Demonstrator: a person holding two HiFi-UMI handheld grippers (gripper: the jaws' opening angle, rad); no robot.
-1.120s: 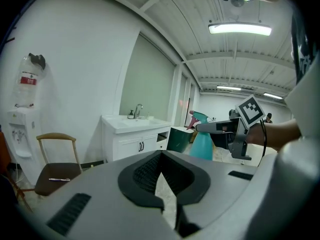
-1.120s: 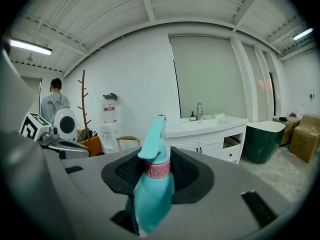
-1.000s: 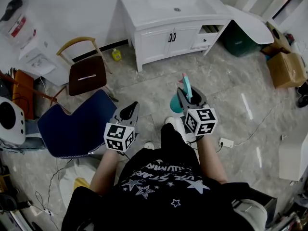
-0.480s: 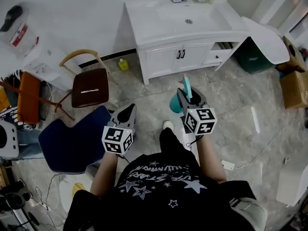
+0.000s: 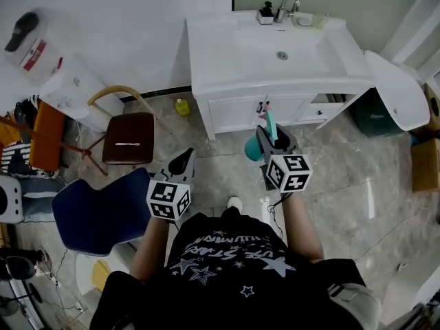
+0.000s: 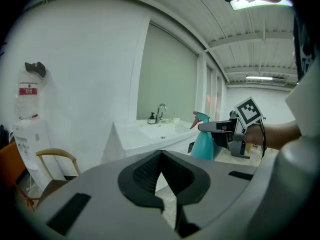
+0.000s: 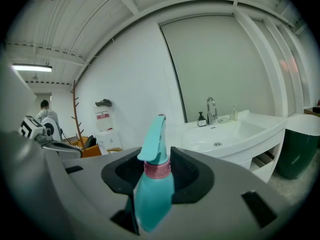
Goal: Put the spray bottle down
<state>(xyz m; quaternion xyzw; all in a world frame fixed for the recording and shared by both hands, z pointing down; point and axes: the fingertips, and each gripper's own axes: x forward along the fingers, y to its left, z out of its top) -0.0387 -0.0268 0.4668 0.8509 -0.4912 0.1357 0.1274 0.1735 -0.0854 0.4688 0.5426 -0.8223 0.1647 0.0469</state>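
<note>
Since a second ago the white vanity (image 5: 227,53) has slid lower and grown larger in the head view, so its faucet (image 5: 289,5) and soap dispenser (image 5: 266,14) now show in full, and the small yellow bottle (image 5: 181,106) on the floor lies closer to the person. Both grippers keep the same spots in the picture. The right gripper (image 5: 269,135) is still clamped on the teal spray bottle (image 5: 253,148), held upright in the air in front of the person; its nozzle now overlaps the cabinet front, where before it stood over bare floor. The left gripper (image 5: 184,158) has its jaws together with nothing between them. Only the head view shows the floor, the brown-seated chair (image 5: 129,137) and the blue chair (image 5: 103,208) to the left. The left gripper view shows the bottle from the side, with its pink trigger (image 6: 193,124) jutting toward the sink (the head view gives barely a hint of it). The right gripper view looks along the bottle itself: a pink collar (image 7: 157,170) rings the neck just above where the pads press the body, and far to the left it shows a coat rack (image 7: 75,114) and another person (image 7: 45,106), neither of which the other views show.
</note>
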